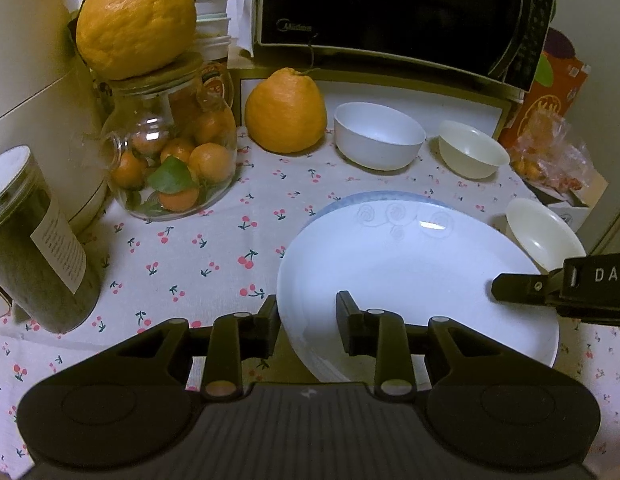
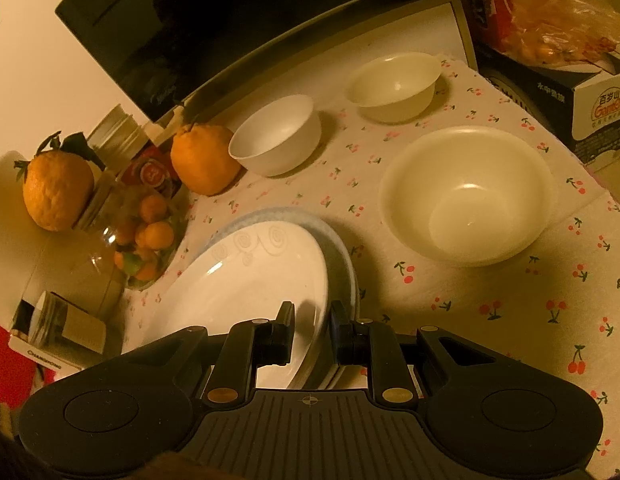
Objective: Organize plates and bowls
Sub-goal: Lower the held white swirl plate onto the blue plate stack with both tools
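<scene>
A white plate [image 1: 410,264] [image 2: 250,280] with a faint swirl pattern lies tilted on a blue-rimmed plate [image 1: 350,200] [image 2: 342,248]. My left gripper [image 1: 308,316] straddles the white plate's left rim, with its jaws wider than the rim, so it is open. My right gripper [image 2: 312,320] is shut on the opposite rim; one of its fingers [image 1: 522,290] shows in the left wrist view. Behind stand a white bowl [image 1: 378,136] [image 2: 276,136], a small cream bowl [image 1: 472,150] [image 2: 394,86] and a wider cream bowl [image 1: 544,236] [image 2: 470,196], all upright.
A glass jar of mandarins [image 1: 174,148] with a big citrus fruit [image 1: 136,20] on its lid stands at the left, and another citrus [image 1: 286,112] sits beside it. A dark canister [image 1: 34,248] is at the near left. Behind are a microwave [image 1: 390,4] and an orange box [image 1: 550,92]. A cherry-print cloth [image 1: 190,248] covers the table.
</scene>
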The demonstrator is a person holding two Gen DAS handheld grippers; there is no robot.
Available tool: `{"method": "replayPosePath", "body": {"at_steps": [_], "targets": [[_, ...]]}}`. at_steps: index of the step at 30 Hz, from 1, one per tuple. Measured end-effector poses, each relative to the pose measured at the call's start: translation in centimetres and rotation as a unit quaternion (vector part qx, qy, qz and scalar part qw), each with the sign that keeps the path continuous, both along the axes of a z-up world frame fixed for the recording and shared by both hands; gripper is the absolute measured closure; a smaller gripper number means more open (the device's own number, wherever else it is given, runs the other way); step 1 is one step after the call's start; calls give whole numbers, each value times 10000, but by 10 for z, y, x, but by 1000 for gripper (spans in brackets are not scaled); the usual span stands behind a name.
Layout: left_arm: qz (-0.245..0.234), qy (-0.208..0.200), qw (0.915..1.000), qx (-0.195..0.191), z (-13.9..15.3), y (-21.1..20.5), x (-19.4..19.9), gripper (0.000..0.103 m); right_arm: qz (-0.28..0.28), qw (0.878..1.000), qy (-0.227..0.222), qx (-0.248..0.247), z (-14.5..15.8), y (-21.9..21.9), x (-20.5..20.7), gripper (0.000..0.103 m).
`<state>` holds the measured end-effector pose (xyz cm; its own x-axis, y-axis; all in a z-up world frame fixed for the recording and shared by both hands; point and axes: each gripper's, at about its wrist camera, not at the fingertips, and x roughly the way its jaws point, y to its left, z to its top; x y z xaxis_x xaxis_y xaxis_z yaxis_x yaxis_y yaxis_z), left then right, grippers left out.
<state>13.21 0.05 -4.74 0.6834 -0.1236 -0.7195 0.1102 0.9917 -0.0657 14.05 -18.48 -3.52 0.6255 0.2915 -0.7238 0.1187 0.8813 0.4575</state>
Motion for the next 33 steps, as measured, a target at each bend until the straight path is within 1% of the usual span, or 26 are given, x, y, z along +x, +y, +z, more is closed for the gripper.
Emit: {"method": "replayPosePath", "body": {"at_steps": [8,10,13,15,26,27,33], "targets": [[-28,-146,9990,417,-1,-11,-2,70,-34,10000,-2,47,0,-1,0,84],[-22,-147,9988,476,-2,-12,-2,68,-56,10000,-15,44,1,-2,0,84],[-15,-101,9985,541,-4,-14,-2,68,-88,9999,-58,16,3,-4,0,84],[3,-48,9984,565,-6,-13,-1,68,-77,9999,-69,-3,4,-4,0,84],[1,-42,9987,505,-5,-12,-2,67,-24,10000,10,-47,4,-2,0,84],[3,-41,9987,501,-4,-11,-2,67,-9,10000,18,-31,4,-2,0,82],[23,-26,9990,448,-4,-10,-1,67,-33,9998,144,138,4,-6,2,82]]}}
